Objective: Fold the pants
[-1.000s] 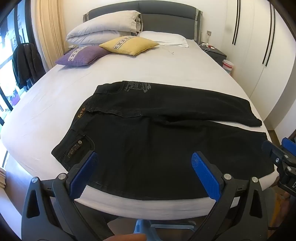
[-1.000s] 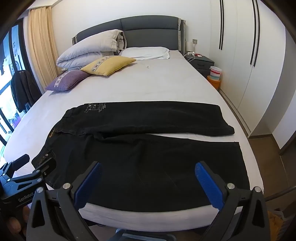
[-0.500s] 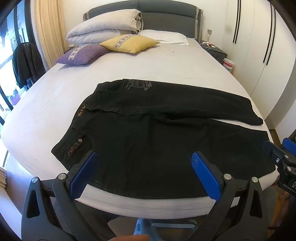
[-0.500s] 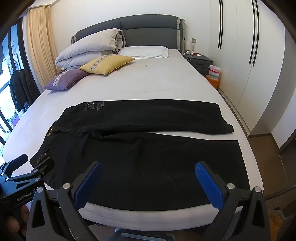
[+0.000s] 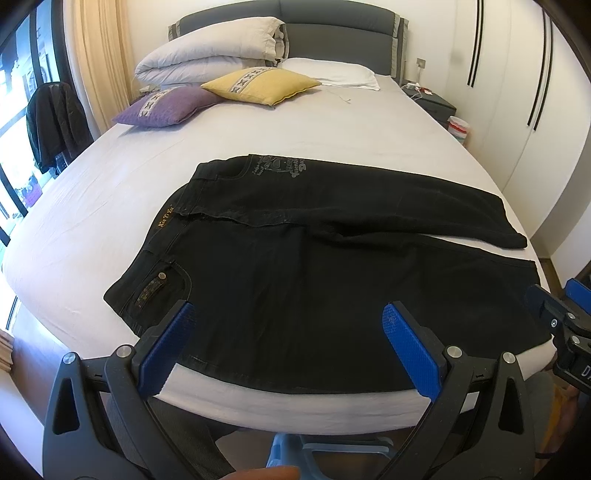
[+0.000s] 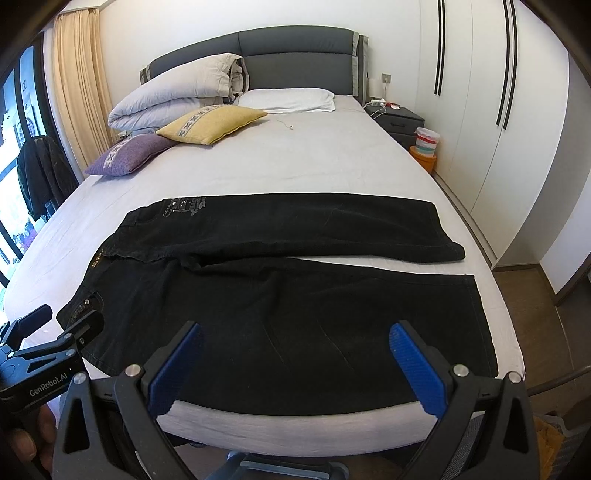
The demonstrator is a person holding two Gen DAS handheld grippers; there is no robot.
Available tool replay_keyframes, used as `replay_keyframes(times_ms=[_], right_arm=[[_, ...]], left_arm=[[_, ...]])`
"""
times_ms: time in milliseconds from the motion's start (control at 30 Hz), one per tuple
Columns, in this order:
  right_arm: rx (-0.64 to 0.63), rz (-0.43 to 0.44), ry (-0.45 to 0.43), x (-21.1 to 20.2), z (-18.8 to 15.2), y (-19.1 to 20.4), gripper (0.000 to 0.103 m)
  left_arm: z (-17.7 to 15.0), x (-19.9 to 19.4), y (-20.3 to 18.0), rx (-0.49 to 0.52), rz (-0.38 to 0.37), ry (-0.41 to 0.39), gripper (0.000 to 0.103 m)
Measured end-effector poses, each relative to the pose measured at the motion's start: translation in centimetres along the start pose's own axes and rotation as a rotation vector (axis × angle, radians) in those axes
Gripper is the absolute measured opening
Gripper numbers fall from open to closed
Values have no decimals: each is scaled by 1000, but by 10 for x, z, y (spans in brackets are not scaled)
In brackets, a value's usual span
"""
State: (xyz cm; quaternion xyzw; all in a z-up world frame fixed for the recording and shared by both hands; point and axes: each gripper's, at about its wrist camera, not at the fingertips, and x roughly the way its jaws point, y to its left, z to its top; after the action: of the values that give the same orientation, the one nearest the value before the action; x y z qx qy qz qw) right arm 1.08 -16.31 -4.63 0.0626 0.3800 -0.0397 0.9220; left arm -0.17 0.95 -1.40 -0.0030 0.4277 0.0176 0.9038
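Both claws gape wide and empty, poised at the bed's (image 5: 110, 192) near edge. Black pants (image 5: 314, 280) sprawl just ahead, legs running crosswise: waistband off toward the left gripper (image 5: 284, 343), hems toward the right gripper (image 6: 291, 363). Each looks nearest its own end.

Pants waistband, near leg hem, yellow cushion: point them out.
pants waistband (image 5: 165, 218), left wrist view, on the gold label.
near leg hem (image 6: 484, 317), right wrist view, mid cuff edge.
yellow cushion (image 6: 214, 123), right wrist view, its top face.

The pants (image 5: 314, 266) lie across the bed's (image 5: 122, 177) near end, cushions (image 5: 258, 85) behind at the headboard (image 5: 332, 27).
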Motion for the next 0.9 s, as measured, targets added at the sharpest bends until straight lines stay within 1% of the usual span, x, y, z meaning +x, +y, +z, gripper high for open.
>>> replay_keyframes(times_ms=[400,900], right_arm=[[-3,-3,4,3,-7,1,103],[-11,-19,26,6,-7,3,103]], left_arm=[[-1,-1,1,-1,-1,3,103],[-4,3,-1,3,0,11,103]])
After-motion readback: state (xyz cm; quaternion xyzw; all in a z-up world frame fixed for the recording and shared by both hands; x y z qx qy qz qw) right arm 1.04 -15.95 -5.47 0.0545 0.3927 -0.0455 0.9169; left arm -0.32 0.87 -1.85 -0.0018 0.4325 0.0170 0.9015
